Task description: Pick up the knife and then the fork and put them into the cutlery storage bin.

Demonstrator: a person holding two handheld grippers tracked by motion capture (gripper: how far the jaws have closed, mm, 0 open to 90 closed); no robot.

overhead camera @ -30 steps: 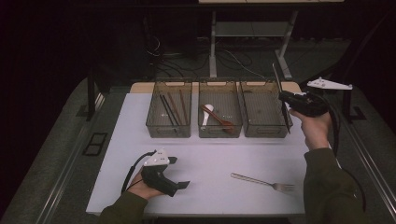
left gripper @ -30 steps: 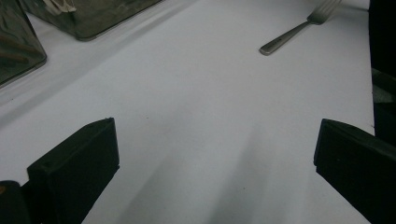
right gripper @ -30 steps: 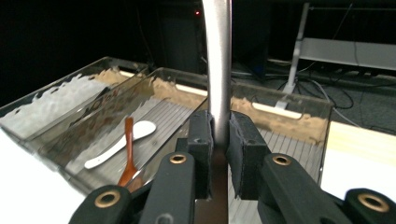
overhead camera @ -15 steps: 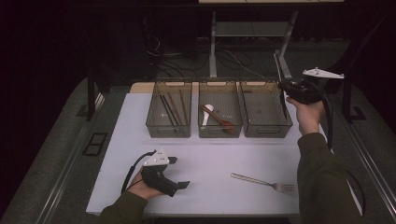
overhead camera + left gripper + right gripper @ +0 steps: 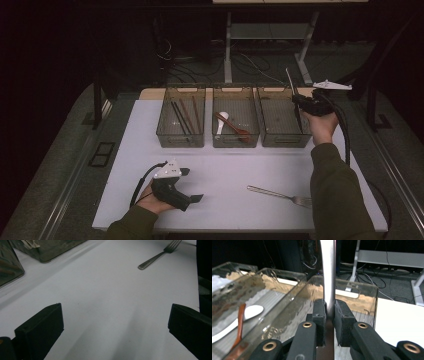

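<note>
Now the right gripper [image 5: 300, 102] has come down a little and sits over the right-hand bin [image 5: 280, 131], its jaws squeezed tight on a shiny metal utensil [image 5: 328, 277] that stands upright. It looks ready to drop in. The left gripper [image 5: 192, 186] rests on the bench [image 5: 225, 170], jaws wide open, holding nothing. A fork [image 5: 280, 195] waits nearby.
</note>
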